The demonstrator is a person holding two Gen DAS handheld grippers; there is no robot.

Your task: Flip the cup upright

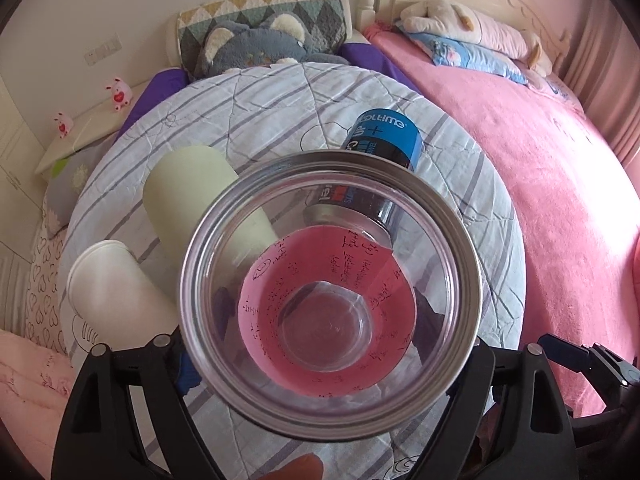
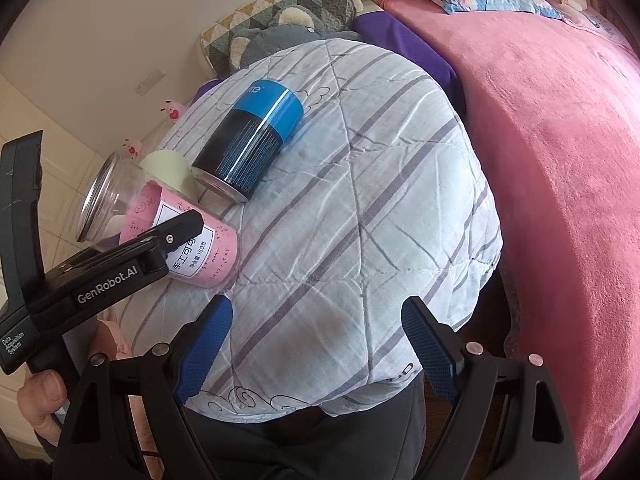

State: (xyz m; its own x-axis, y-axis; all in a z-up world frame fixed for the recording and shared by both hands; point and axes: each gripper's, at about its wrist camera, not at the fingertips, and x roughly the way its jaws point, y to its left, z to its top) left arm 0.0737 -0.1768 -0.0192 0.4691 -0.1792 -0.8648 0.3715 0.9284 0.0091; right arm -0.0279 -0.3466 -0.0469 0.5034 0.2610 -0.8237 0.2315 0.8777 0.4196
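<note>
Cup [image 1: 332, 300] clear w/ pink label, tilted, mouth toward L cam, above striped quilt [image 2: 360, 200] | L gripper [image 2: 176, 232] clamps its body | R gripper [image 2: 316, 344] jaws wide, nothing held | blue can [image 2: 252, 140] lying nearby

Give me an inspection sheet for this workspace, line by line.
Surface: striped quilt, wrinkled.
Job's things: clear jar with pink label, tilted, mouth toward left camera.
Clutter: blue-black can on its side; cream cup and white cup lying down.
Grippers: left gripper clamped on the jar; right gripper open, holding nothing.
Cables: nothing seen.
Surroundings: pink blanket, grey plush toy.
</note>
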